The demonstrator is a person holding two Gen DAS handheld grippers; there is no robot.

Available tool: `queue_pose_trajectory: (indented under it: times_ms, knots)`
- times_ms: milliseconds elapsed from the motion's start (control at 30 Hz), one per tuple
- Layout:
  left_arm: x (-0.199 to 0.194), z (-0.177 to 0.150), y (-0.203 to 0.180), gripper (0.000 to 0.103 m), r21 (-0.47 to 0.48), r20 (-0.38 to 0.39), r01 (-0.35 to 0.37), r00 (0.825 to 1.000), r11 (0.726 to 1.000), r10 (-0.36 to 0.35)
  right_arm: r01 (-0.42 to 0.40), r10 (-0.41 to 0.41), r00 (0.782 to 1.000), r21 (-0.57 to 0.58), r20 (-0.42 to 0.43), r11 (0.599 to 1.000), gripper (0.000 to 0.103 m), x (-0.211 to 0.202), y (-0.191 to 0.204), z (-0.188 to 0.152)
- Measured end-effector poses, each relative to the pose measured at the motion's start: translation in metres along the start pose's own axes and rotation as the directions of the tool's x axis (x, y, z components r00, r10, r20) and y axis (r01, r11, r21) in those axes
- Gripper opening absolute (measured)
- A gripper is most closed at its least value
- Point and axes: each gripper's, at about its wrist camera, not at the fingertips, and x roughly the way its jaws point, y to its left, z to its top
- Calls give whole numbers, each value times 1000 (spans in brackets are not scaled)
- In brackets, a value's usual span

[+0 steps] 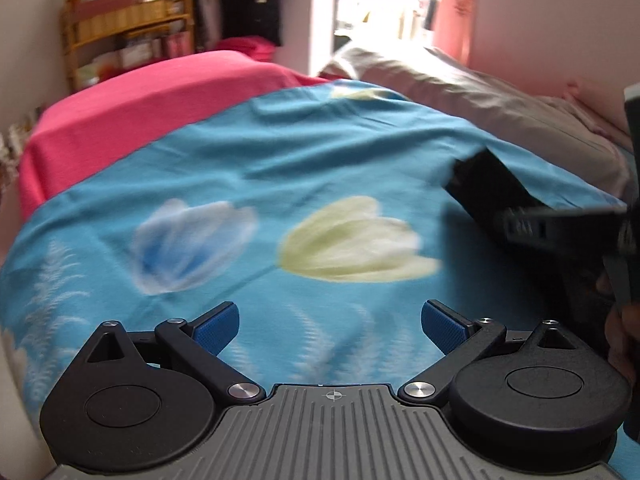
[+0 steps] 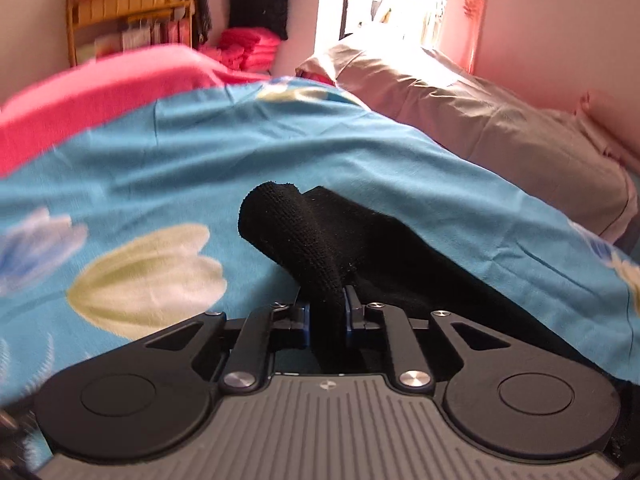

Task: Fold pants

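Note:
Black pants (image 2: 360, 236) lie on a blue flowered bedspread (image 2: 200, 152). In the right wrist view my right gripper (image 2: 327, 308) is shut on a bunched fold of the pants, and the cloth rises in a roll above the blue pads. The rest of the pants spreads to the right behind it. In the left wrist view my left gripper (image 1: 330, 326) hangs open over the bedspread (image 1: 280, 168) with nothing between its blue pads (image 1: 216, 328). The pants (image 1: 492, 188) show there at the right, with the other gripper's black body (image 1: 560, 224) over them.
A pink blanket (image 1: 140, 100) covers the bed's far left. A beige pillow (image 2: 480, 120) lies at the far right by a pink wall. A wooden shelf (image 1: 120, 28) and hanging clothes stand behind. A person's hand (image 1: 620, 340) shows at the right edge.

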Motion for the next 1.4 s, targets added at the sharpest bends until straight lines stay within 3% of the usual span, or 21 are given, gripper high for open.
queue_pose_trajectory:
  times_ms: [200, 367, 567, 733, 867, 933, 967, 1000, 1067, 1100, 1133, 1200, 1233, 1300, 1400]
  knots:
    - [7, 0, -84, 103, 153, -24, 134, 991, 979, -132, -108, 105, 994, 154, 25, 982, 17, -42, -60, 12]
    - [22, -4, -141, 103, 168, -120, 260, 963, 951, -242, -122, 107, 991, 238, 76, 964, 17, -79, -107, 13]
    - [39, -2, -192, 103, 231, -140, 240, 967, 943, -212, -101, 48, 985, 330, 164, 939, 16, -138, -169, -1]
    - [25, -6, -211, 103, 270, -153, 359, 932, 894, -328, -45, -56, 976, 441, 213, 896, 16, -193, -234, -46]
    - [4, -20, -217, 103, 349, -197, 487, 873, 801, -446, 49, -177, 968, 560, 176, 827, 16, -216, -284, -118]
    - [-4, -25, -209, 103, 365, -225, 547, 837, 753, -499, 130, -224, 972, 616, 77, 777, 23, -206, -308, -156]
    - [-8, -27, -206, 103, 374, -236, 561, 828, 739, -509, 194, -253, 968, 637, 2, 746, 28, -199, -314, -175]
    - [-14, -28, -203, 103, 382, -241, 573, 819, 725, -520, 183, -239, 971, 666, -8, 723, 36, -199, -323, -189]
    - [-25, -26, -194, 103, 401, -225, 585, 809, 705, -543, 76, -193, 978, 739, 74, 669, 38, -211, -337, -204]
    - [-30, -22, -191, 103, 407, -209, 579, 812, 707, -544, 75, -217, 972, 762, 87, 643, 46, -218, -343, -204]
    - [-32, -16, -189, 103, 407, -192, 570, 817, 714, -544, 107, -266, 960, 767, 84, 632, 64, -224, -346, -201]
    - [-33, 0, -195, 103, 386, -171, 569, 817, 726, -550, 189, -361, 931, 761, 62, 620, 83, -232, -352, -192]
    - [-32, 7, -198, 103, 369, -168, 579, 811, 727, -560, 196, -369, 928, 765, 58, 613, 85, -233, -358, -189]
    - [-21, 21, -209, 103, 331, -177, 599, 798, 729, -576, 149, -318, 946, 790, 61, 595, 86, -232, -370, -188]
    - [14, 35, -234, 103, 260, -263, 646, 763, 718, -591, 88, -226, 973, 825, 49, 558, 88, -219, -384, -189]
